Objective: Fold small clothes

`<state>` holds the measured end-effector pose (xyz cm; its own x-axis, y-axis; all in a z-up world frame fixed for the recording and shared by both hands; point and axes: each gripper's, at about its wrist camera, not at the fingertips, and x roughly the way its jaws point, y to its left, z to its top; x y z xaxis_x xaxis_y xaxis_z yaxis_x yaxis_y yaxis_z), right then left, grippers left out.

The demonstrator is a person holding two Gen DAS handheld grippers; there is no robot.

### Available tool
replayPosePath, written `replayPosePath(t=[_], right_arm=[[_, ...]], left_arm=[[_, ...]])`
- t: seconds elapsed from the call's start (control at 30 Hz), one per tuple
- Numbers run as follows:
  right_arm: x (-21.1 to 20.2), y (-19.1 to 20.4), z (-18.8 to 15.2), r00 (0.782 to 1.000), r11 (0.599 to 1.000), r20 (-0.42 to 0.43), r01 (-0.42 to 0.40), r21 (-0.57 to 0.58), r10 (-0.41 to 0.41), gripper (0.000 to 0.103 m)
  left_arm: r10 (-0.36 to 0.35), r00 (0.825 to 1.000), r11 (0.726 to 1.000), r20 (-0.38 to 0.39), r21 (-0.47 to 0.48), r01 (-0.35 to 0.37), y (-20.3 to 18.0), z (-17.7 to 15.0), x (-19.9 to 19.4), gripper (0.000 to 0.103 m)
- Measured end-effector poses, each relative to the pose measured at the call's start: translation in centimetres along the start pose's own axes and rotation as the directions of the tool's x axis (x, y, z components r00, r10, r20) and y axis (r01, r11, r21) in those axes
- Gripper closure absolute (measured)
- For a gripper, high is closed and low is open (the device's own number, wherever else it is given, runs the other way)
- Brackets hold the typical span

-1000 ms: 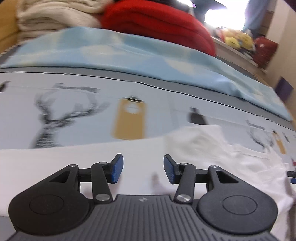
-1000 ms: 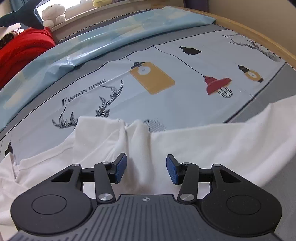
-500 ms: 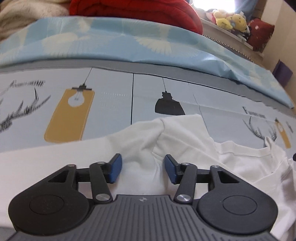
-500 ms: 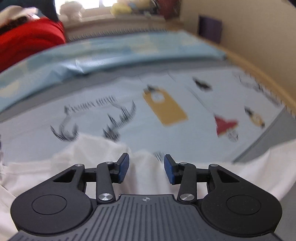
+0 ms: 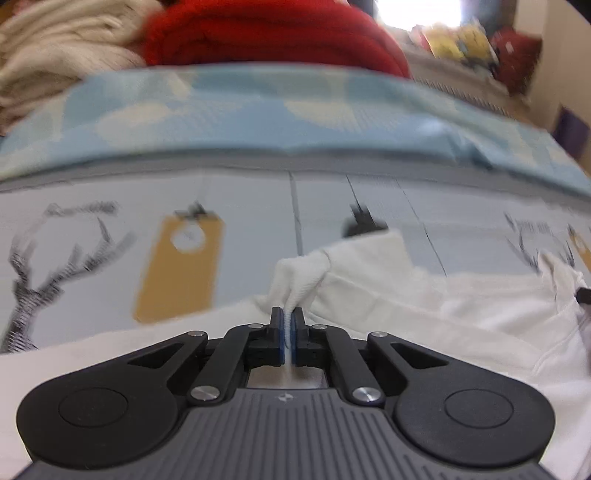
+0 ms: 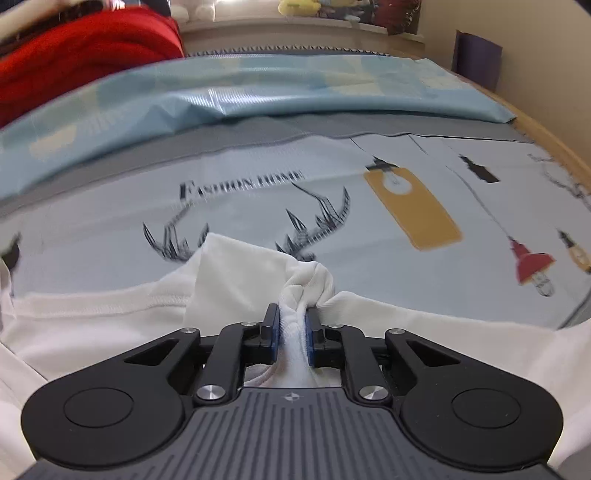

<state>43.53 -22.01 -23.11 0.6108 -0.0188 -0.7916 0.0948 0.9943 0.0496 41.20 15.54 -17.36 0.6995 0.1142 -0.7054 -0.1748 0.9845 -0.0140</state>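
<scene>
A small white shirt (image 5: 424, 306) lies spread on a printed bedsheet (image 5: 110, 258). In the left wrist view my left gripper (image 5: 287, 325) is shut on a thin pinch of the shirt near its sleeve, and the cloth rises in a small peak between the blue pads. In the right wrist view the same white shirt (image 6: 110, 317) lies under my right gripper (image 6: 292, 325). Its jaws are closing, and the pads press on a thick bunched fold of the shirt near the other sleeve.
A light blue quilt (image 5: 295, 118) lies folded across the bed beyond the shirt (image 6: 258, 92). Behind it sit a red blanket (image 5: 266, 33) and a cream knitted one (image 5: 55, 55). A wooden bed edge (image 6: 554, 136) curves along the right. Plush toys (image 5: 461, 37) stand on the far ledge.
Both grippers came down and forward onto the shirt and went from open to shut, each pinching up a fold of the white cloth near a sleeve.
</scene>
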Motion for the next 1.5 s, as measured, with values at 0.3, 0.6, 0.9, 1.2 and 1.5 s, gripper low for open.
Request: replayPosePath(t=[0.3, 0.6, 0.9, 1.2, 1.5], right_arm=[[-4.3, 0.3, 2.8, 0.955, 0.994, 0.276, -0.112, 0.0, 0.108, 0.051], [-8.2, -3.4, 0.0, 0.986, 0.987, 0.059, -0.159, -0.015, 0.159, 0.051], [-11.7, -8.2, -8.3, 0.932, 0.997, -0.355, -0.081, -0.002, 0.075, 0.053], [-23.2, -11.8, -11.2, 0.945, 0.983, -0.273, -0.163, 0.083, 0.18, 0.053], [-23.2, -13.2, -16.6, 0.943, 0.995, -0.318, -0.079, 0.056, 0.093, 0.055]], left_arm=[[0.002, 1.0, 0.992, 0.025, -0.122, 0.001, 2.9, 2.3, -3.1, 0.079], [-0.213, 0.953, 0.976, -0.214, -0.005, 0.217, 1.8, -2.8, -4.4, 0.079], [-0.061, 0.935, 0.997, -0.35, -0.063, 0.042, 6.8, -4.7, -12.5, 0.084], [-0.189, 0.907, 0.981, -0.376, -0.115, 0.157, 7.6, -14.7, -23.0, 0.079], [-0.174, 0.869, 0.98, -0.462, -0.171, 0.105, 9.6, -20.6, -23.9, 0.079]])
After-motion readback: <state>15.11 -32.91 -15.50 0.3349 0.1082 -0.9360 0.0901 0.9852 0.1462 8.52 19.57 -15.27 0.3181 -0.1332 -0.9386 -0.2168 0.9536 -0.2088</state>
